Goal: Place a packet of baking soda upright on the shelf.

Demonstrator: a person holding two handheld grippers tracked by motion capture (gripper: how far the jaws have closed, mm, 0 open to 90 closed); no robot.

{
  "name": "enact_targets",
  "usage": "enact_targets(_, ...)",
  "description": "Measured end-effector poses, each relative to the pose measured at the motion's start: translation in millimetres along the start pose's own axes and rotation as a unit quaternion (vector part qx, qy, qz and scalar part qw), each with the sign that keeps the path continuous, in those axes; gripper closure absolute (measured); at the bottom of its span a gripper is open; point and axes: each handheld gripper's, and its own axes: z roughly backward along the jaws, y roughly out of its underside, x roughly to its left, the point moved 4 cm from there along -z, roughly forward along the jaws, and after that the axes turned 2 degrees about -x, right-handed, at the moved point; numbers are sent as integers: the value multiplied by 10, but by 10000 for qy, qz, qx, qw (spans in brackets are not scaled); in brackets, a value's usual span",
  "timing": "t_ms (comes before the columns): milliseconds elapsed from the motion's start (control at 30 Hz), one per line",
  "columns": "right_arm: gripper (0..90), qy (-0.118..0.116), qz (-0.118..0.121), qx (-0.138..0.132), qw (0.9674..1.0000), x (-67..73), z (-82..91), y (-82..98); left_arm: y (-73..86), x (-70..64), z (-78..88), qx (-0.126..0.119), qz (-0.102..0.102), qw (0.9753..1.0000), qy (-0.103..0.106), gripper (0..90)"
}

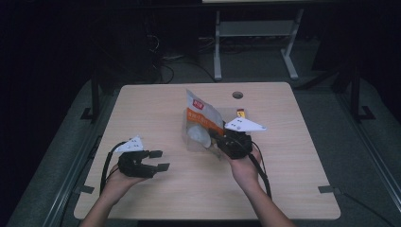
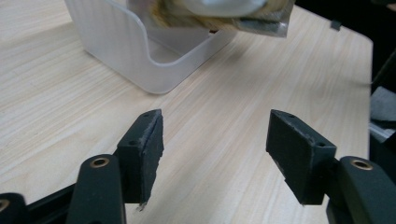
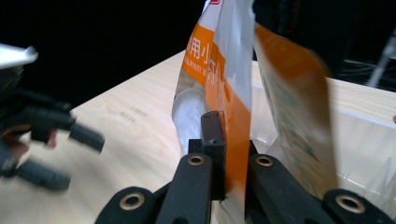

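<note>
An orange and white pouch [image 1: 202, 117] stands tilted over a clear plastic box [image 1: 190, 140] at the table's middle. My right gripper [image 1: 221, 138] is shut on the pouch's lower right edge. In the right gripper view the jaws [image 3: 223, 140] pinch the orange film of the pouch [image 3: 212, 60], with the box's wall [image 3: 359, 135] behind it. My left gripper [image 1: 160, 160] rests low at the table's left, open and empty, pointing right toward the box. In the left gripper view its jaws [image 2: 215, 149] stand apart over bare wood, with the box [image 2: 140, 51] and the pouch's bottom [image 2: 224, 14] ahead.
A small yellow and red item [image 1: 240, 112] lies behind the right gripper, near a round cable hole [image 1: 237, 95] in the wooden table [image 1: 156, 101]. A desk frame and cables stand on the dark floor beyond the far edge. In the right gripper view the left gripper [image 3: 51, 135] shows blurred at the left.
</note>
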Motion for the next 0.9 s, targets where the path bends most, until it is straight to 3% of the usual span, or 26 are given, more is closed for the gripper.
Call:
enact_targets(200,900,621,-91,-143,9979,76,-257,-28,-21,-25,-85,32,-90,9999,117,352)
enact_targets(300,900,812,-161,-273,9962,112,-382,-68,-8,-24,-122,97,-199,9996,162,353)
enact_targets(500,900,1258,-155,-516,9906,154,-574,-142,-11,-53,-186,113,-366,9990,234,352)
enact_targets(667,900,1427,-222,-624,9876,130,-690,-144,-15,-91,-232,146,-498,9983,272,353)
enact_targets(900,900,1488,-223,-648,9865,107,-822,-9,-13,-125,-251,188,-537,9980,268,353)
